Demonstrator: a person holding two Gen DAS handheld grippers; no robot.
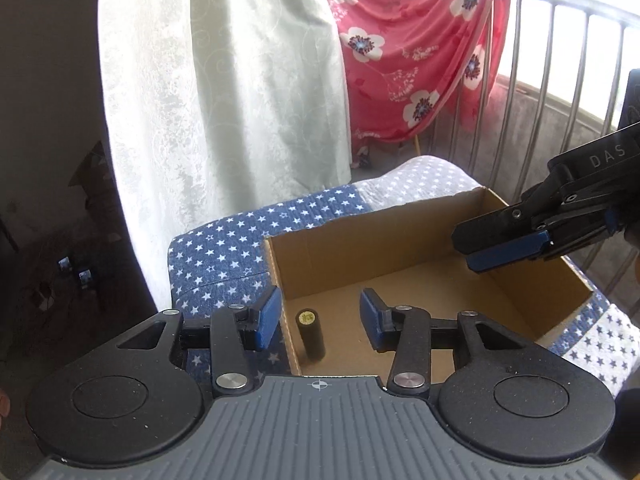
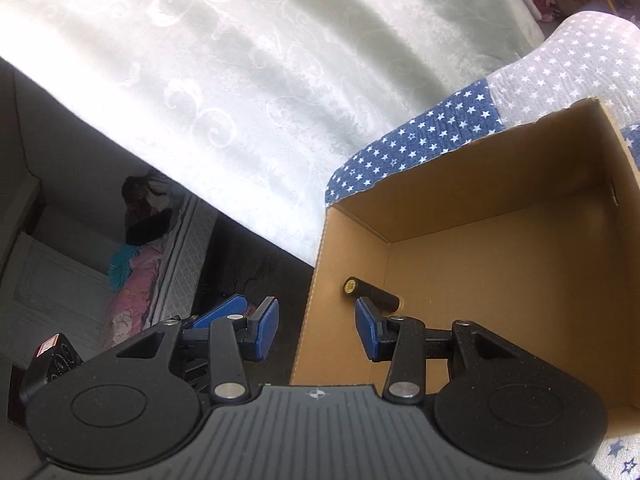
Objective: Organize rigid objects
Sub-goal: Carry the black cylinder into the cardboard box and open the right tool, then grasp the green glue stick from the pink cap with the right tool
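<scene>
A small dark cylinder with a gold cap [image 1: 310, 333] stands upright in the near left corner of an open cardboard box [image 1: 420, 216]. My left gripper [image 1: 319, 320] is open and empty, its fingers straddling the box's left wall above the cylinder. My right gripper [image 2: 316, 326] is open and empty, straddling the same box's wall [image 2: 320, 280], with the cylinder [image 2: 370, 292] just beyond its right finger. The right gripper also shows in the left wrist view [image 1: 504, 248], above the box's right side.
The box rests on a blue and white star-patterned cushion [image 1: 224, 248]. A white curtain [image 1: 224, 80] hangs behind, a red floral cloth [image 1: 408, 52] drapes over a metal railing [image 1: 560, 40]. The dark floor [image 2: 248, 256] lies to the left.
</scene>
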